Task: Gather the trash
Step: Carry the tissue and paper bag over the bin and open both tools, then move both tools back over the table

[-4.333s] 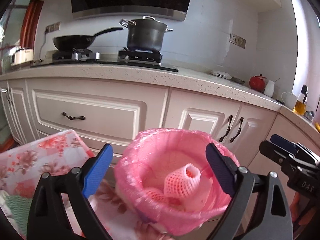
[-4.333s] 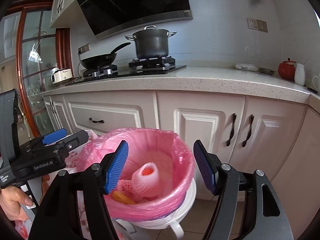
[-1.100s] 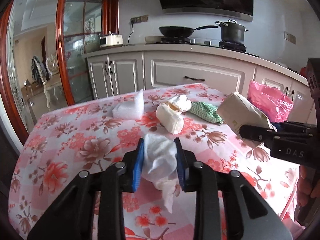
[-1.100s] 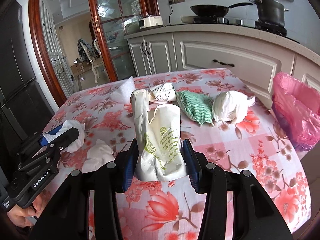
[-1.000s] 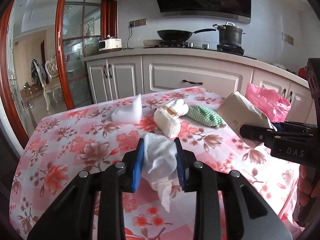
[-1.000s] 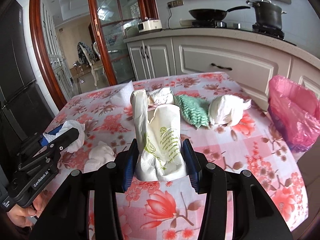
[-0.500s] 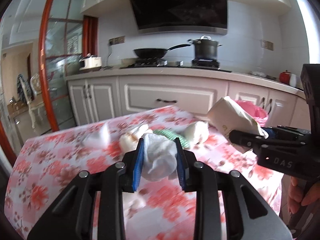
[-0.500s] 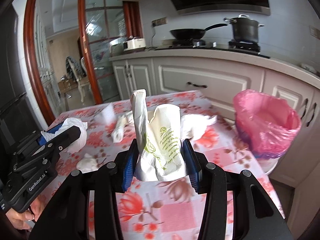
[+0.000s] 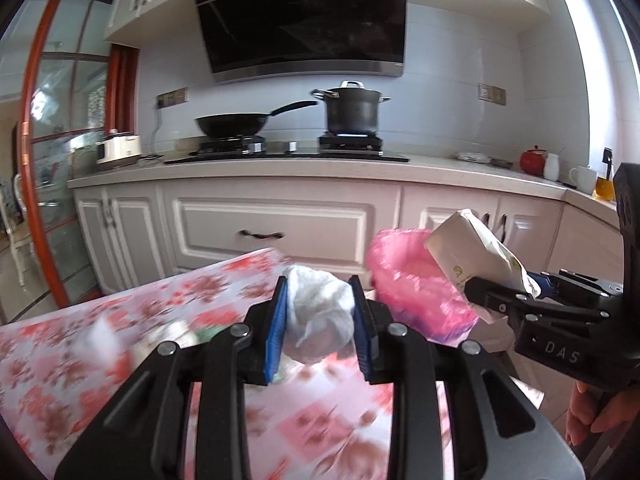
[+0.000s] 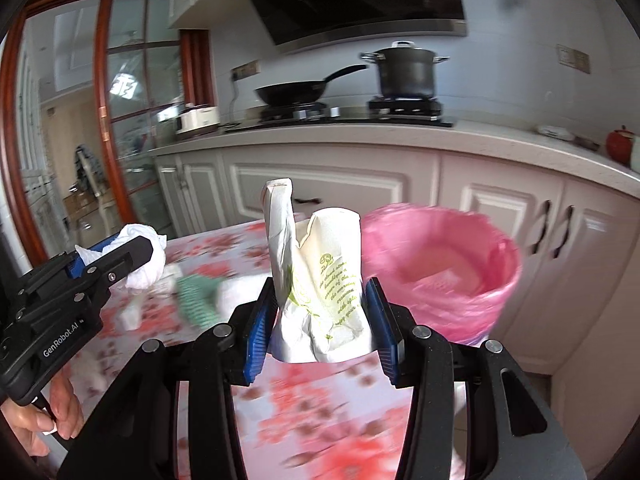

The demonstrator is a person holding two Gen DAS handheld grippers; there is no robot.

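Left gripper (image 9: 319, 322) has its jaws pinching a soft, crumpled white tissue wad (image 9: 319, 318), held up above the floral tabletop (image 9: 120, 344). Right gripper (image 10: 318, 322) has its jaws squeezed on a stiff creased paper bag (image 10: 320, 284), cream with green print, standing upright. The pink plastic-lined trash bin (image 10: 440, 276) sits just past the tabletop edge, thin crinkly liner folded over the rim. Only the right wrist view shows a blurry green knit-looking cloth (image 10: 198, 298) lying on the tabletop; the left wrist view is too smeared there.
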